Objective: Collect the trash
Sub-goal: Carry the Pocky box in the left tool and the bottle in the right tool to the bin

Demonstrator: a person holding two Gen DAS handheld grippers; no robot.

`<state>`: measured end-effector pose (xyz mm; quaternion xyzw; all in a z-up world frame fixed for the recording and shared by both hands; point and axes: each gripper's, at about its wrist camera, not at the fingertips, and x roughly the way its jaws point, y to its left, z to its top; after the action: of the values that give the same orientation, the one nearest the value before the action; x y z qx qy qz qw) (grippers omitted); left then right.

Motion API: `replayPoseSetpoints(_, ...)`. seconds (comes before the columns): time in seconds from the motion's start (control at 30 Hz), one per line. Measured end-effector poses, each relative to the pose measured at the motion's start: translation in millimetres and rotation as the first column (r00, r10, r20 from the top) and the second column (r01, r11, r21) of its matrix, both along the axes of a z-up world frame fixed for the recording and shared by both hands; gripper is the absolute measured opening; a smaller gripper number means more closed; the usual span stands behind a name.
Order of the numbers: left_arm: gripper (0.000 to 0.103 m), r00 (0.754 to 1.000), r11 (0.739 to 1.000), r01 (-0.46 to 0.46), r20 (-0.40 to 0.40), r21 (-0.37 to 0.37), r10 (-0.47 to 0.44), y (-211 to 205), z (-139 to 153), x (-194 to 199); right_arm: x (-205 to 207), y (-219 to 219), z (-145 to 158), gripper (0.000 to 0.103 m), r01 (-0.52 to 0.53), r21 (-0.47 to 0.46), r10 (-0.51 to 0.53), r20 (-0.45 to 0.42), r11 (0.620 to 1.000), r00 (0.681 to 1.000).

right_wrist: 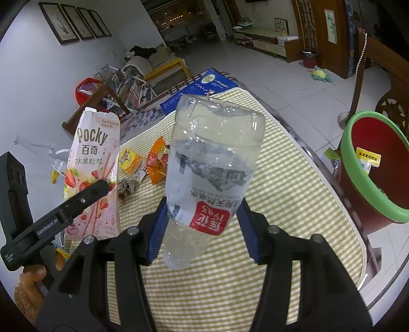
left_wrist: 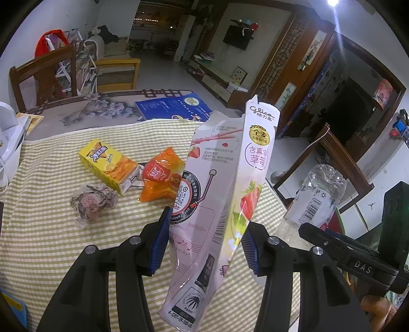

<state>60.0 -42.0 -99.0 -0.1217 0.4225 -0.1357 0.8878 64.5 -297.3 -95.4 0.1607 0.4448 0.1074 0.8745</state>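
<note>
Green-and-cream checked woven cloth (right_wrist: 294, 178) across the table; glossy red plastic bin (right_wrist: 375, 173), green-rimmed, just past its edge. Crumpled clear water bottle (right_wrist: 212, 176), neck down, clamped in right gripper (right_wrist: 202, 229). Flattened pink Pocky carton (left_wrist: 217, 204), torn top up, pinched in left gripper (left_wrist: 204, 242). On cloth: yellow box (left_wrist: 107, 163), orange wrapper (left_wrist: 161, 176), paper wad (left_wrist: 92, 201).

Around me the room was dim, lit by one bright ceiling lamp (left_wrist: 333, 2). Pale floor tiles (right_wrist: 268, 74) ran back to a low TV cabinet (right_wrist: 271, 44) under a wall-mounted television (left_wrist: 236, 37). Four framed pictures (right_wrist: 74, 21) hung on the white wall (right_wrist: 33, 76). A wooden chair (left_wrist: 41, 74) stood behind the tabletop (left_wrist: 38, 229).
</note>
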Motion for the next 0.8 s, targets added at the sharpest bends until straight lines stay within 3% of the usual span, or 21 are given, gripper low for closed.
replayPoseSetpoints(0.8,0.048,0.999,0.999,0.048,-0.012,0.003,-0.048,-60.3,-5.2,6.8,-8.1,-71.5,-6.5,0.051,0.086,-0.005,-0.086,-0.011,0.996,0.996)
